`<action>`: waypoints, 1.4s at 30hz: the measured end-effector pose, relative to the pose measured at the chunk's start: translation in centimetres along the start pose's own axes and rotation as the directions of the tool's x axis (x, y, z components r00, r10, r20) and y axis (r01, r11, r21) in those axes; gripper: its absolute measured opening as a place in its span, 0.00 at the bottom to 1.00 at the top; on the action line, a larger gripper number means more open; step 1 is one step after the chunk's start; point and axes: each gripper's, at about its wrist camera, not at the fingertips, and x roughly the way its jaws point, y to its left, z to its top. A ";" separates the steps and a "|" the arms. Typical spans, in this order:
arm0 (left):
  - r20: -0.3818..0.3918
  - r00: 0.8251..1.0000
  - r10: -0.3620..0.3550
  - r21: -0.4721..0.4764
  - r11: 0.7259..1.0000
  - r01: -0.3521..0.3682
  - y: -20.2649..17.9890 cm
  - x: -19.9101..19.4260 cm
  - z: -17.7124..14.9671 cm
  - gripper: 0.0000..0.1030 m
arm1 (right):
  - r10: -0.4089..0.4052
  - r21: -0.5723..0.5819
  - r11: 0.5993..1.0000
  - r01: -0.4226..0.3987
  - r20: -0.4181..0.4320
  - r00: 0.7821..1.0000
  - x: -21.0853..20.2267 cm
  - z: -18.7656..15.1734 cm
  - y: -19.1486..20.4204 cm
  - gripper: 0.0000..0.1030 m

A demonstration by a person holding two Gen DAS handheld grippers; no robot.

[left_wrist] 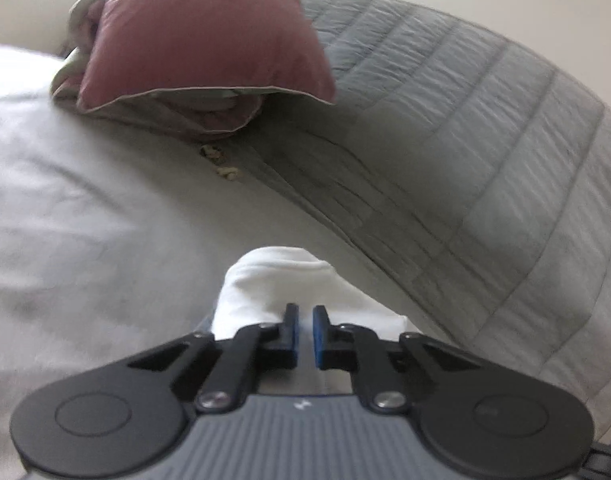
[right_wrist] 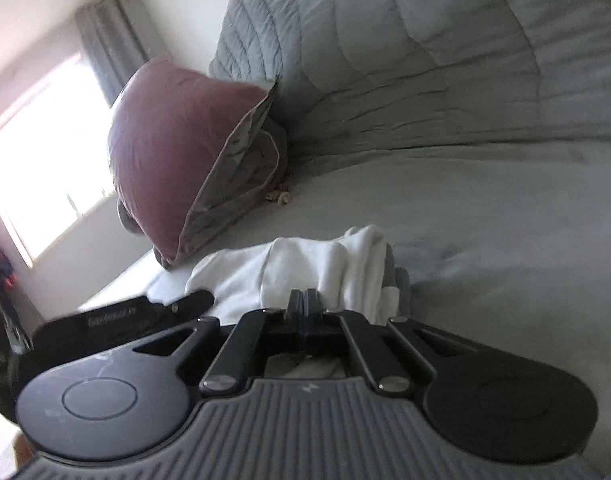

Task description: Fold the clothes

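Both tongs are at a bunched white cotton garment point(right_wrist: 305, 268) that sits on the pale bed sheet point(left_wrist: 85, 200), near a dusty-pink pillow with pale piping point(left_wrist: 201, 32) and the quilted grey bedspread point(left_wrist: 485, 120) pushed up behind. The right gripper point(right_wrist: 305, 300) has its jaws pressed tight together with the white cloth rising directly ahead of them; it looks to be pinching a fold or edge of it, though the contact itself is hidden behind the fingers. The left gripper point(left_wrist: 304, 316) holds its blue-padded jaws nearly together with a narrow gap, white cloth lying in and around that gap, so it seems to nip the fabric lightly; how firm that hold is I cannot tell. The garment is gathered in a lump rather than laid flat, which would fit being lifted for spreading out or being carried through a fold. Either way, I judge the next move calls for both grips keeping hold and moving together so the cloth stays taut between them.
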 end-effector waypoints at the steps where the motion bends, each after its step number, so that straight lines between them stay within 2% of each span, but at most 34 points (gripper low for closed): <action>1: 0.000 1.000 0.000 -0.017 1.000 0.000 0.0 -0.6 0.3 0.12 | 0.023 0.018 1.000 -0.023 0.007 1.000 -0.3 0.3 -0.1 0.00; 2: 0.007 1.000 0.009 -0.028 1.000 -0.008 -0.2 -1.5 0.3 0.15 | 0.053 0.035 0.998 -0.054 0.018 0.998 -0.6 0.7 -0.3 0.02; 3: 0.022 0.999 0.028 -0.047 0.999 -0.027 -0.4 -2.5 0.6 0.23 | 0.088 0.064 0.994 -0.089 0.019 0.996 -1.1 0.8 -0.5 0.13; 4: 0.036 0.998 0.050 -0.066 0.997 -0.048 -0.5 -3.6 0.7 0.40 | 0.108 0.090 0.990 -0.108 0.012 0.994 -1.5 1.3 -1.0 0.15; 6: 0.064 0.990 0.127 -0.100 0.988 -0.120 -0.8 -5.7 -0.1 0.53 | 0.146 0.141 0.979 -0.144 -0.002 0.989 -2.2 2.4 -1.9 0.17; 7: 0.069 0.984 0.166 -0.118 0.980 -0.158 -0.8 -6.7 -0.5 0.55 | 0.166 0.166 0.973 -0.162 -0.008 0.986 -2.6 2.9 -2.4 0.20; 9: 0.019 0.975 0.222 -0.182 0.960 -0.215 -0.7 -7.8 -1.2 0.56 | 0.130 0.108 0.986 -0.124 -0.057 0.990 -3.5 2.7 -1.5 0.47; 10: -0.003 0.976 0.217 -0.218 0.953 -0.212 -0.5 -8.1 -1.7 0.57 | 0.110 0.076 0.992 -0.104 -0.082 0.991 -4.0 2.6 -1.1 0.48; 13: -0.037 0.984 0.174 -0.257 0.950 -0.178 -0.6 -8.2 -2.6 0.63 | 0.045 -0.022 0.999 -0.049 -0.150 0.988 -5.3 2.2 0.3 0.48; 15: -0.055 0.986 0.155 -0.268 0.949 -0.164 -0.8 -8.0 -3.0 0.64 | -0.001 -0.090 0.996 -0.016 -0.192 0.981 -6.3 1.9 1.2 0.48; 20: -0.059 0.973 0.222 -0.241 0.943 -0.230 -1.1 -8.5 -2.6 0.64 | -0.129 -0.261 0.964 0.054 -0.279 0.951 -8.6 1.3 3.4 0.48; 22: -0.055 0.964 0.261 -0.239 0.934 -0.266 -0.8 -8.9 -2.3 0.64 | -0.147 -0.332 0.943 0.037 -0.315 0.937 -8.2 0.1 4.4 0.48; 23: -0.056 0.959 0.277 -0.239 0.929 -0.282 -0.6 -9.0 -2.2 0.64 | -0.150 -0.336 0.941 0.031 -0.333 0.931 -8.1 -0.4 4.5 0.48; 26: -0.096 0.960 0.261 -0.250 0.927 -0.278 0.3 -8.8 -2.5 0.64 | -0.186 -0.328 0.942 0.068 -0.343 0.921 -7.3 -1.4 4.6 0.48; 28: -0.108 0.966 0.237 -0.252 0.933 -0.257 0.7 -8.4 -2.6 0.63 | -0.177 -0.323 0.944 0.065 -0.329 0.927 -7.1 -2.0 5.2 0.48; 30: -0.120 0.976 0.181 -0.273 0.939 -0.208 1.0 -8.2 -2.7 0.63 | -0.142 -0.306 0.951 0.040 -0.316 0.938 -6.8 -2.6 5.7 0.48; 32: -0.139 0.984 0.114 -0.307 0.940 -0.153 1.4 -7.8 -3.1 0.59 | -0.177 -0.334 0.940 0.071 -0.300 0.937 -6.3 -3.7 6.4 0.43; 33: -0.141 0.985 0.095 -0.321 0.937 -0.136 1.5 -7.5 -3.3 0.58 | -0.225 -0.371 0.922 0.114 -0.272 0.936 -6.1 -4.2 6.8 0.34; 34: -0.141 0.987 0.080 -0.334 0.935 -0.123 1.6 -7.3 -3.6 0.58 | -0.251 -0.394 0.909 0.137 -0.254 0.934 -6.0 -4.3 7.0 0.34; 39: -0.078 0.991 0.105 -0.313 0.942 -0.125 0.1 -6.7 -4.3 0.50 | -0.272 -0.395 0.902 0.174 -0.206 0.940 -6.7 -3.6 6.2 0.19; 40: -0.070 0.992 0.106 -0.311 0.943 -0.123 0.1 -6.7 -4.3 0.47 | -0.311 -0.428 0.881 0.203 -0.200 0.929 -6.5 -3.7 6.2 0.17; 42: -0.055 0.993 0.108 -0.306 0.944 -0.119 0.0 -6.6 -4.3 0.46 | -0.406 -0.493 0.824 0.279 -0.170 0.898 -6.1 -4.0 6.2 0.03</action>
